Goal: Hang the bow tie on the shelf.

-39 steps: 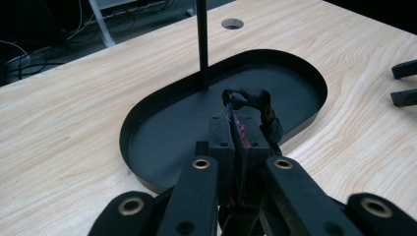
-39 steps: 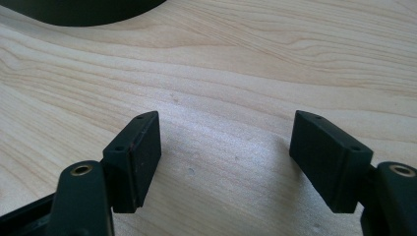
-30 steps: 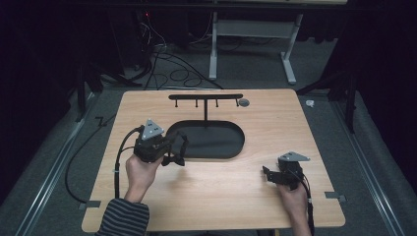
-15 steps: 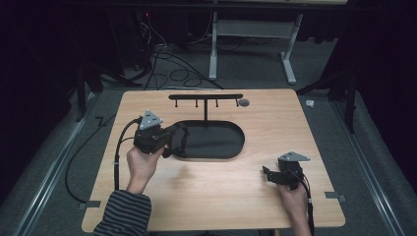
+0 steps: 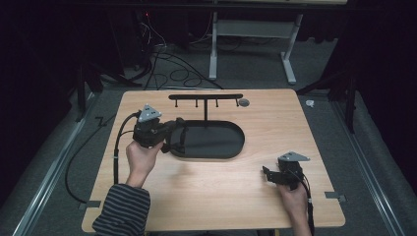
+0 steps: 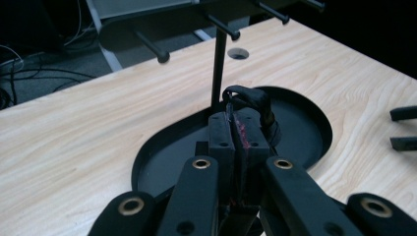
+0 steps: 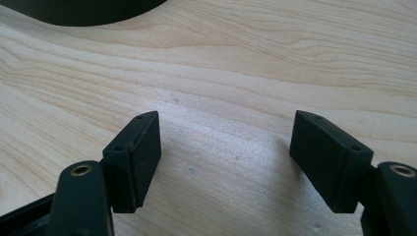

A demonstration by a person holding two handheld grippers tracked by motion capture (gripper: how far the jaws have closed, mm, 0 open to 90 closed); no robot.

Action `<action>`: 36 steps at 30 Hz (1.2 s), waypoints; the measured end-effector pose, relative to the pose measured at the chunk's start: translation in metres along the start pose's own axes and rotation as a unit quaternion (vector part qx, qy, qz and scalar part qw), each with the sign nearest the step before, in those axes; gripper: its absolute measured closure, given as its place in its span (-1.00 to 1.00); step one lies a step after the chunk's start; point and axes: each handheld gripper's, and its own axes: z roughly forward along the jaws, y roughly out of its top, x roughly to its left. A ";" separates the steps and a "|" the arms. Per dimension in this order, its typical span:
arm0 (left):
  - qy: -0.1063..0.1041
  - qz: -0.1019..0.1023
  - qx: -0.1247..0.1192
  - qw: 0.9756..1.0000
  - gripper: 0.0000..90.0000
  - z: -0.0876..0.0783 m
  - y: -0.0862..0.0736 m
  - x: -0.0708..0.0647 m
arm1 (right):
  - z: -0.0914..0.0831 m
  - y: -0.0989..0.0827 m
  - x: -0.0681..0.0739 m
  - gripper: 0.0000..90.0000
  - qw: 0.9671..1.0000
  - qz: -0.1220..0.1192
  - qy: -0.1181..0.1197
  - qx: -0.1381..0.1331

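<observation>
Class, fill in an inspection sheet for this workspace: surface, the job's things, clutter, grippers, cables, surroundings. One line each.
Surface: light wooden table, bare around the stand.
Job's things: black stand with an oval tray base and a hook bar on a post; a thin black strap pinched in the left gripper.
Clutter: small round grey piece near the bar's end.
Grippers: left gripper shut on the strap, over the tray's left end; right gripper open, low over bare wood.
Cables: black cable trails from the left gripper; more lie on the floor behind.
Surroundings: dark room, white table frame behind.
</observation>
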 end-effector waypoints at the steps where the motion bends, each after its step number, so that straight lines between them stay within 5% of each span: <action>1: 0.000 0.000 0.000 1.000 0.94 0.000 0.000 0.000 | 0.000 0.000 0.000 -0.36 1.000 0.000 0.000 0.000; 26: 0.007 -0.009 -0.004 1.000 0.94 0.011 0.027 0.013 | 0.000 0.000 0.000 -0.36 1.000 0.000 0.001 0.000; 36: 0.032 -0.017 -0.007 0.999 0.94 0.019 0.032 0.023 | 0.000 0.000 0.000 -0.36 1.000 0.000 0.001 0.000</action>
